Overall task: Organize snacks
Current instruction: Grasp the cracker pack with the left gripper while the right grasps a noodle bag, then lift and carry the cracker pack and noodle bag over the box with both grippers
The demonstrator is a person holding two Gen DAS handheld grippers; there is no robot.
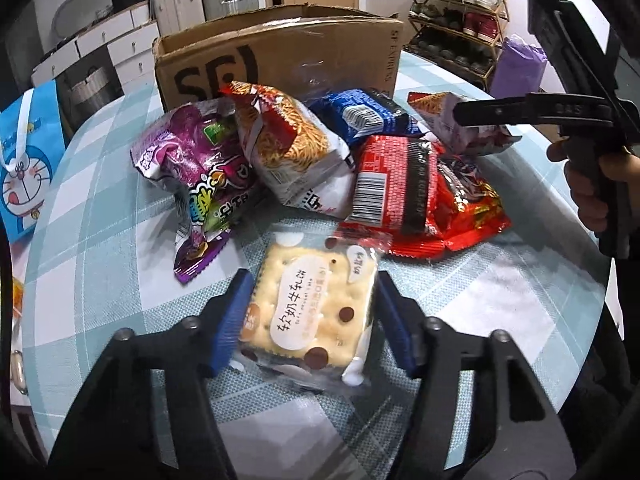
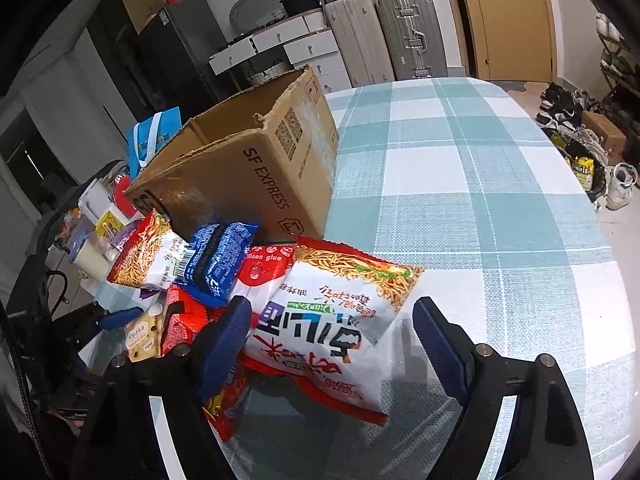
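- The worktop (image 2: 480,184) wears a cloth checked in pale teal and white; its far right half lies bare.
- An open cardboard box (image 1: 280,60) marked SF stands on it behind the snacks.
- In front of the box lies a heap of packets: a purple bag (image 1: 192,168), a noodle-snack bag (image 1: 292,152), a blue packet (image 1: 360,116) and a red packet (image 1: 400,184).
- A clear-wrapped cracker pack (image 1: 316,312) lies flat on the cloth, nearest the edge.
- Another noodle-snack bag (image 2: 340,320) sits at the heap's right side.

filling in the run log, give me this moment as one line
left gripper: jaws around cracker pack | right gripper: open around noodle-snack bag | cardboard box: behind snack pile
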